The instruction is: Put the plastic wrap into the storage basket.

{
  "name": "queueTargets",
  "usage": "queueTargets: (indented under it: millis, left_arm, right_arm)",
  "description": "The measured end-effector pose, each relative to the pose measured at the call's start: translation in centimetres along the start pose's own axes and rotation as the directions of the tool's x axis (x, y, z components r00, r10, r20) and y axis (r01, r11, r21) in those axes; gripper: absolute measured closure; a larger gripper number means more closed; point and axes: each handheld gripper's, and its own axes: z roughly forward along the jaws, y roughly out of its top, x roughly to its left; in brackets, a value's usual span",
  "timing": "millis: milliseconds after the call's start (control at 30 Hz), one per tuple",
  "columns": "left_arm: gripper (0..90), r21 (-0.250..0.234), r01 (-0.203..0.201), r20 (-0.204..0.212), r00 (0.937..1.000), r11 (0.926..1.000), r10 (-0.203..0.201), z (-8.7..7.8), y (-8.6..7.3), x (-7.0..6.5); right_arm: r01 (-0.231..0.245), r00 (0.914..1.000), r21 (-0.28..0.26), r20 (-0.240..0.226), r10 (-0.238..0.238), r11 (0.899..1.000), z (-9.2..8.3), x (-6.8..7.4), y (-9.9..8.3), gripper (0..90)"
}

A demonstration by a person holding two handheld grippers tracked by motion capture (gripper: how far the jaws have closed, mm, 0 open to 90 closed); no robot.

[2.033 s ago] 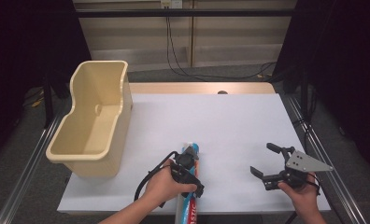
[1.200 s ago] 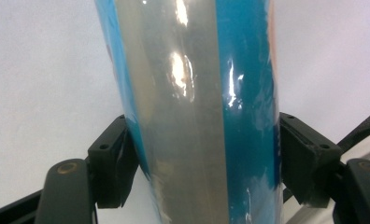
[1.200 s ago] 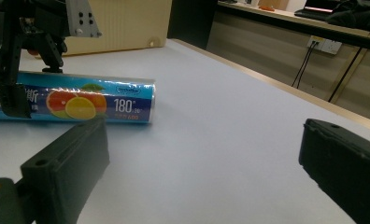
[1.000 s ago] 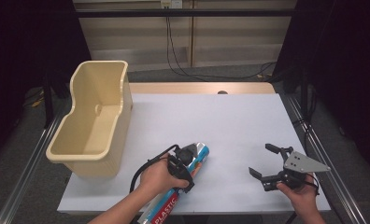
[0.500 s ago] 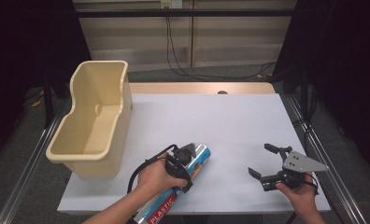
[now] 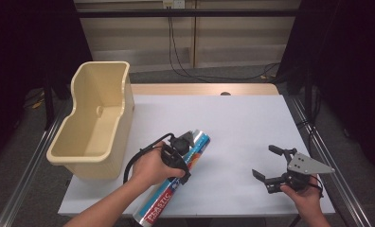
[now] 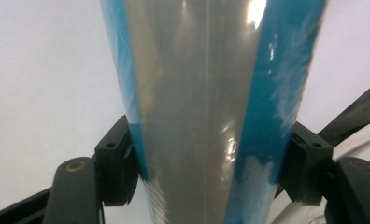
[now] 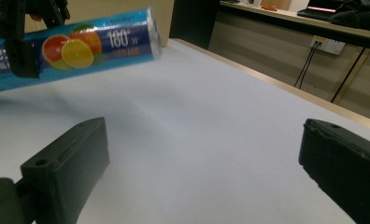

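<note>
A long blue and silver roll with red lettering and an orange-fruit picture hangs tilted above the table's front left, its far end pointing up and right. My left gripper is shut across its middle, and the jaws have just been closing on it. In the left gripper view both pads press the sides of the roll. The right gripper view shows the roll lifted off the white surface with a shadow under it. My right gripper rests open at the front right, with nothing between the jaws of the gripper.
A cream plastic bin stands at the table's left edge, close to the left hand. A white sheet covers the table, with a wooden strip along its far edge. Metal rails run along both sides.
The left hand has taken hold of the roll and lifted it off the table, swinging its far end to the right. The right gripper has stayed put.
</note>
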Motion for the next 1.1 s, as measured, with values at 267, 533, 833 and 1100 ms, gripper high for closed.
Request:
queueTargets:
  millis: [267, 533, 833, 1100]
  left_arm:
    - [32.1, -0.04, 0.049, -0.008, 0.9987, 0.998, -0.049, -0.2, 0.0, 1.1]
    - [32.1, -0.045, 0.083, -0.011, 0.9964, 0.9955, -0.084, 2.8, 0.0, 1.6]
    - [32.0, -0.095, 0.098, -0.039, 0.994, 0.9906, -0.103, 4.5, -0.8, 1.3]
    - [29.8, -0.178, 0.056, -0.058, 0.9961, 0.9824, -0.067, 5.2, -1.8, 1.0]
  right_arm:
    - [0.001, 1.0, -0.001, -0.002, -0.001, 1.0, 0.0, 0.0, 0.0, 1.3]
    - [0.001, 1.0, -0.004, -0.002, -0.001, 1.0, 0.0, 0.0, 0.0, 1.3]
    - [0.01, 1.0, -0.004, -0.003, -0.01, 1.0, 0.0, 0.1, 0.1, 1.3]
    - [0.009, 0.9999, 0.0, -0.007, -0.009, 1.0, 0.1, 0.2, 0.1, 1.3]
